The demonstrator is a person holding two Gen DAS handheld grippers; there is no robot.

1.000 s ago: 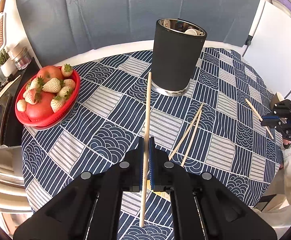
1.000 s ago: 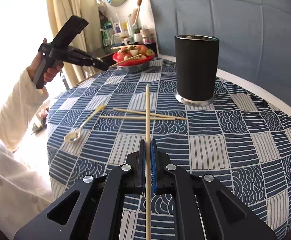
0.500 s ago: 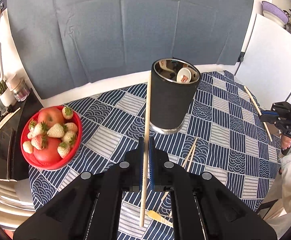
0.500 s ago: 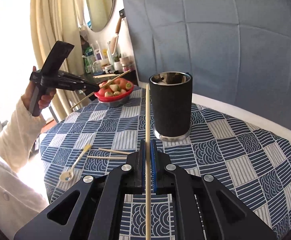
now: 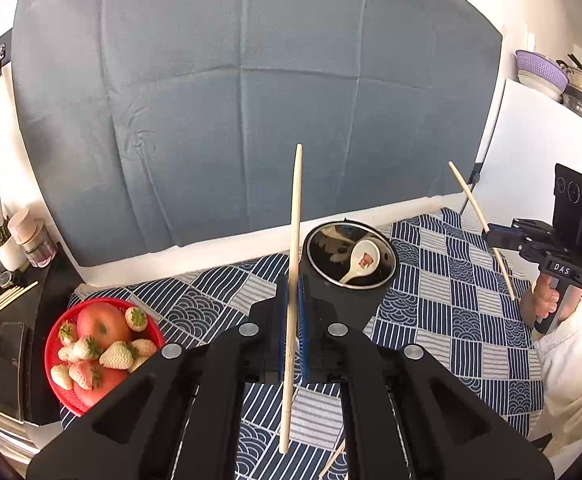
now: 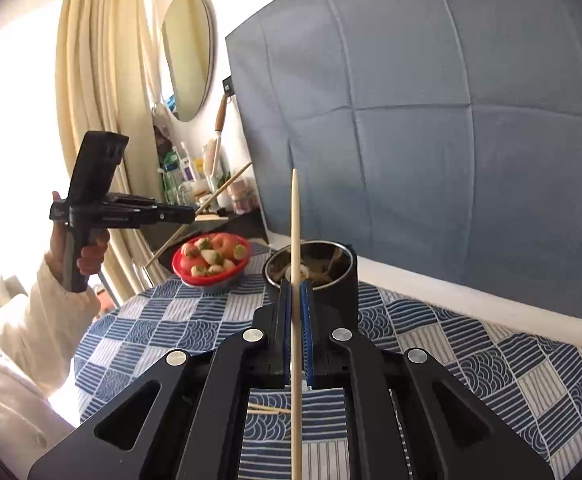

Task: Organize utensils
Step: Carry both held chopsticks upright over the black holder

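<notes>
Both grippers raised above black cylindrical holder [image 5: 347, 276] | left gripper [image 5: 292, 304] and right gripper [image 6: 296, 304] each clamp a thin wooden chopstick [image 5: 294, 264] mid-shaft | light, stiff, slippery

A pale wooden chopstick [image 5: 293, 296] stands near-vertical at frame centre, pinched between my left jaws. A second chopstick [image 6: 296, 320] runs straight up the centre between my right jaws. Just behind both, the black holder cup [image 5: 349, 276] stands upright mid-frame, a white spoon [image 5: 361, 261] leaning inside.
</notes>
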